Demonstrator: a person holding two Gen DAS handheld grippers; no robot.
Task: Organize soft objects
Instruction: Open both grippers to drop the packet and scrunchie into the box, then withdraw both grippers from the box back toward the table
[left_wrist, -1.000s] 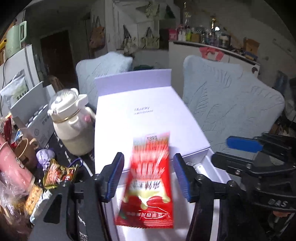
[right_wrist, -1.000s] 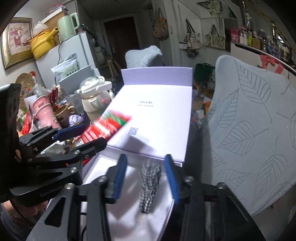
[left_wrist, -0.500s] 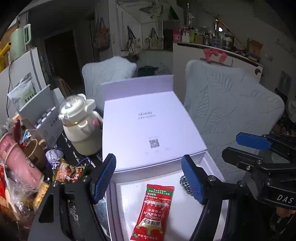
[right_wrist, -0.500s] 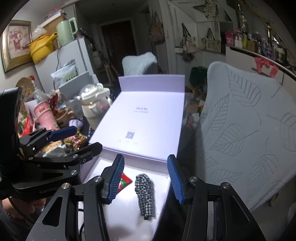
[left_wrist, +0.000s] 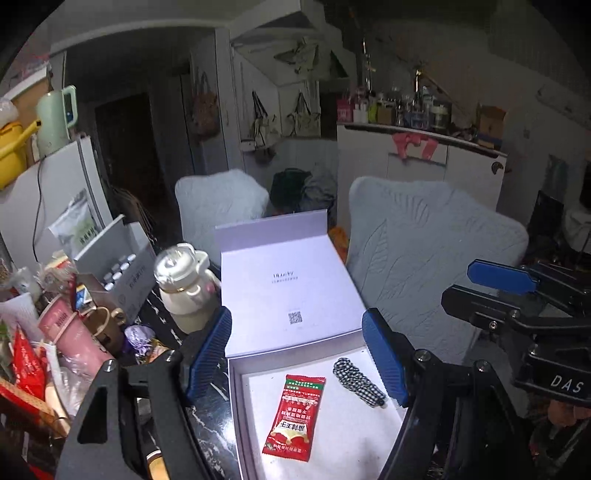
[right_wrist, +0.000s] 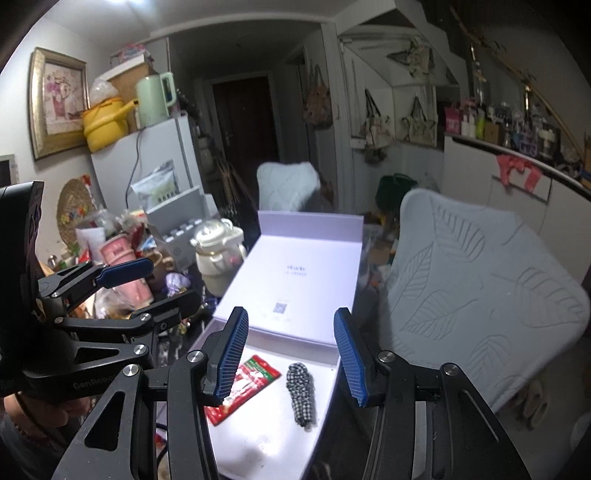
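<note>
A red snack packet (left_wrist: 294, 417) lies flat inside an open white box (left_wrist: 242, 424), with a black-and-white checked cloth roll (left_wrist: 357, 381) to its right. Both also show in the right wrist view, the packet (right_wrist: 246, 384) and the roll (right_wrist: 302, 393). The box lid (left_wrist: 291, 280) stands open at the back. My left gripper (left_wrist: 297, 360) is open and empty above the box. My right gripper (right_wrist: 291, 356) is open and empty above the box too; it also shows in the left wrist view (left_wrist: 506, 291).
Left of the box, a cream kettle-shaped bottle (left_wrist: 186, 291), a pink cup (left_wrist: 70, 338), a brown mug (left_wrist: 105, 325), a purple wrapped item (left_wrist: 138, 336) and several packets crowd the dark table. Two pale quilted chair backs (left_wrist: 424, 266) stand behind and right.
The red packet fell from between my left gripper's fingers into the box and now lies flat. Both grippers have pulled back and up, away from the box.
</note>
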